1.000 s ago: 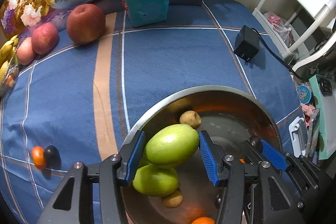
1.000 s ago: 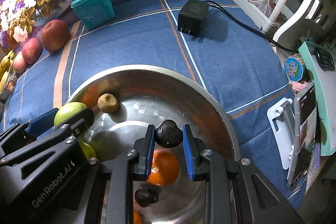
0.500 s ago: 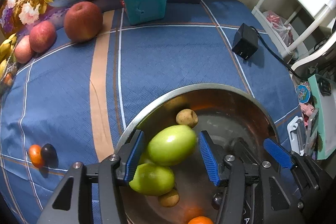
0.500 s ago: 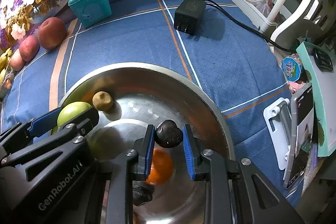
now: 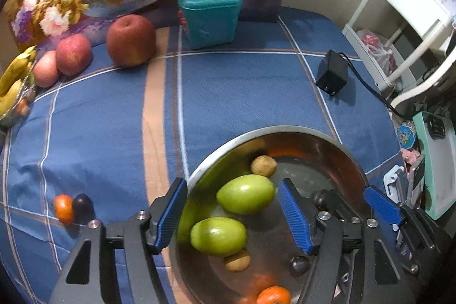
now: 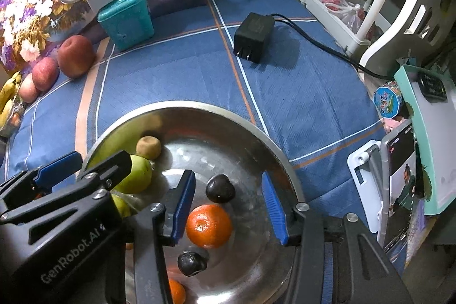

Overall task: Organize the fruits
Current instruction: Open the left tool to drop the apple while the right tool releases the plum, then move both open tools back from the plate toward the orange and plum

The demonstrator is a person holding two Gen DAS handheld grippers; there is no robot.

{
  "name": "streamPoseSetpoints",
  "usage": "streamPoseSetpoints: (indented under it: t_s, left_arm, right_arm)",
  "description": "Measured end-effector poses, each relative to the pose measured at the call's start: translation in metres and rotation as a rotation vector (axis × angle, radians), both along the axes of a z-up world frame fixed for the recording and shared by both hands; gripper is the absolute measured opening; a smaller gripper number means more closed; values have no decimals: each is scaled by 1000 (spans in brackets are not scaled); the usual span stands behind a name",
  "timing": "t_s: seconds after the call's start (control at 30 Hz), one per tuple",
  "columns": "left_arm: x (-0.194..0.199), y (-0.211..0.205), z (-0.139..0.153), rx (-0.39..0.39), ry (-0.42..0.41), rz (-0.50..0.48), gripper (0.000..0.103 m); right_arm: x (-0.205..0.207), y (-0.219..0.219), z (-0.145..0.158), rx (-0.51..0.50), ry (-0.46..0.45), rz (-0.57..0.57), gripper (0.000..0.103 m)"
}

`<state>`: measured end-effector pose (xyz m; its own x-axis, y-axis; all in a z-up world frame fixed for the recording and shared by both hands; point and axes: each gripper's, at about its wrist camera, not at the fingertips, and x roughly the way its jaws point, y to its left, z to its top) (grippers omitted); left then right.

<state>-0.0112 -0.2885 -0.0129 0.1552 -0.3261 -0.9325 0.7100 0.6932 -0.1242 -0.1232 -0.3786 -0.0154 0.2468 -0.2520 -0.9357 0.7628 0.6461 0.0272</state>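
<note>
In the metal bowl (image 5: 290,130): two green fruits (image 5: 245,198), two brown ones (image 5: 264,165), two dark plums (image 6: 220,188) and two oranges (image 6: 208,225). On the bedspread (image 5: 228,93): three red apples (image 5: 131,39), one small orange (image 5: 63,208), one dark plum (image 5: 83,204).

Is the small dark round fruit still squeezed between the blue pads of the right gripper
No, the right gripper is opening, and the small dark round fruit lies in the steel bowl, clear of both pads.

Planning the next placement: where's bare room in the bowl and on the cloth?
Free: the bowl floor right of the dark plum; the blue cloth between the apples and the black adapter. Crowded: the bowl's left side, around the green fruits.
</note>
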Motion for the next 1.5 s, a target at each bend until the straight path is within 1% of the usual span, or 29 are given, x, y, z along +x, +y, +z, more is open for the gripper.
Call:
streamPoseSetpoints:
  t_s: [0.3,0.4,0.6,0.93,1.0,1.03,1.1,1.13,1.17,1.23,1.27,1.5]
  left_arm:
    - [24,48,-1,2,-40,140,74]
    - [31,62,-5,7,-45,171,74]
    - [41,77,-10,1,-23,209,75]
    - [41,81,-14,0,-8,223,76]
    - [41,81,-14,1,-11,220,78]
    - [41,80,-15,3,-13,218,81]
    - [39,79,-16,11,-25,212,91]
    - [38,78,-16,17,-39,209,101]
    - [37,77,-15,22,-58,205,103]
    - [34,75,-14,39,-103,189,103]
    - [33,74,-14,42,-113,185,103]
    - [31,75,-16,50,-140,181,103]
  right_arm:
    - [3,5,4,0,-1,30,50]
    - [5,7,5,1,-1,38,50]
    - [10,12,7,-3,2,59,50]
    - [16,17,9,-15,13,82,50]
    - [17,18,9,-14,15,82,50]
    - [17,18,9,-14,17,82,50]
    - [17,18,8,-14,20,81,50]
    - [17,18,8,-15,23,81,51]
    - [18,18,8,-18,27,81,54]
    - [19,18,7,-29,33,88,85]
    - [19,18,7,-34,32,92,89]
    - [22,24,6,-73,41,130,94]
